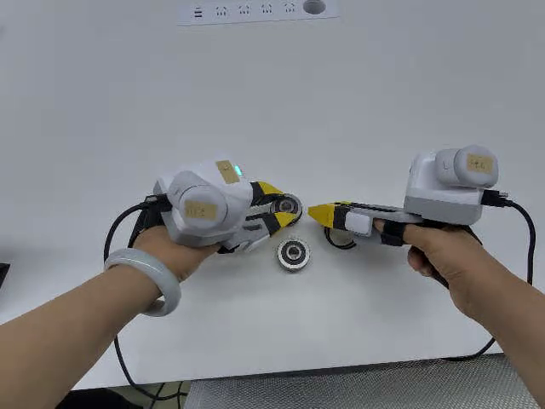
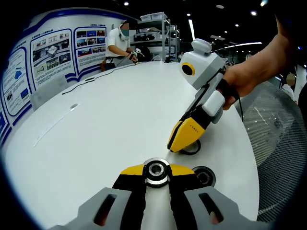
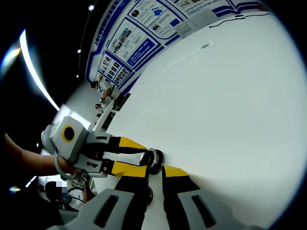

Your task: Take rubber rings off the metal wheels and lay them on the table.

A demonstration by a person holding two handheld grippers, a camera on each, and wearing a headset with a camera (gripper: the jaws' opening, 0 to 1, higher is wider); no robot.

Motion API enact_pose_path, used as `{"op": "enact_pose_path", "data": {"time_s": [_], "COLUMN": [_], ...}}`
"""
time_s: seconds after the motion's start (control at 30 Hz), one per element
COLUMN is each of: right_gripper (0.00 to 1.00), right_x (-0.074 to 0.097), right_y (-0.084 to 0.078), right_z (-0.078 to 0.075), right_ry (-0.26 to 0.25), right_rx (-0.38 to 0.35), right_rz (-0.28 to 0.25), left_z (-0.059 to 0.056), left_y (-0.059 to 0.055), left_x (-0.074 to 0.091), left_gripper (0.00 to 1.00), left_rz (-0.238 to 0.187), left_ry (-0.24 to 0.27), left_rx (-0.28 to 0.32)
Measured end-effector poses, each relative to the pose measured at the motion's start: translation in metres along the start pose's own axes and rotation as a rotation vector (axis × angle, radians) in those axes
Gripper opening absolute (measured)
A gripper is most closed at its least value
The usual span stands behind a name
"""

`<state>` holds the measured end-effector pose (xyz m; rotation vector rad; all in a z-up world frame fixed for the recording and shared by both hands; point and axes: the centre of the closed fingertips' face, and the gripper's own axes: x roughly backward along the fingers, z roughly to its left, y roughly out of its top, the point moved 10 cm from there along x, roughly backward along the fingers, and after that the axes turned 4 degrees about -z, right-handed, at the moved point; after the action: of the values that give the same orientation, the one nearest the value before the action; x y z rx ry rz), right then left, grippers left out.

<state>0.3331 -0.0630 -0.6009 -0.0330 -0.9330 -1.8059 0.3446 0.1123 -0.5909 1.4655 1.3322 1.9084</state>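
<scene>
I am holding the left gripper (image 1: 279, 205) low over the white table (image 1: 255, 102), and its yellow-tipped jaws are clamping a small silver metal wheel with a dark bearing centre (image 2: 157, 172) across its rim. In the left gripper view that rim is showing bare metal, so I judge its ring is already off. At about five o'clock from it, in the head view, a second metal wheel with a black rubber band round its edge (image 1: 293, 254) is lying flat on the table, just apart from the jaws.

Further right, a thin black rubber ring (image 2: 194, 152) is resting loose on the table, at about five o'clock beneath the tip of the right gripper (image 1: 322, 215). That gripper's jaws are drawn together into one yellow wedge, and I am seeing nothing between them.

The wheels are looking hard, dense and smooth — likely to skid or roll, so I would be pinning one across its diameter. The ring is looking light, soft and stretchy; I would be hooking it at the outer edge with one fine tip and peeling it sideways — not pulling straight, or it may snap back.
</scene>
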Motion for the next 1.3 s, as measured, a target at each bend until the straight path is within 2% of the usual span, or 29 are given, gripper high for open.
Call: {"op": "enact_pose_path", "data": {"time_s": [0.17, 0.67, 1.3], "right_gripper": [0.12, 0.12, 0.13], "right_x": [0.0, -0.01, -0.026], "right_y": [0.0, 0.001, 0.008], "right_z": [-0.001, -0.001, -0.004], "right_ry": [-0.001, 0.012, 0.035], "right_rx": [-0.004, -0.015, -0.019], "right_rz": [-0.001, 0.006, 0.015], "left_z": [0.0, 0.001, 0.0], "left_y": [-0.001, -0.003, -0.004], "left_x": [-0.001, -0.001, -0.001], "left_gripper": [0.16, 0.14, 0.14], "left_rz": [0.013, 0.008, -0.002], "left_ry": [-0.003, 0.0, 0.004], "left_rx": [0.002, -0.014, -0.002]}}
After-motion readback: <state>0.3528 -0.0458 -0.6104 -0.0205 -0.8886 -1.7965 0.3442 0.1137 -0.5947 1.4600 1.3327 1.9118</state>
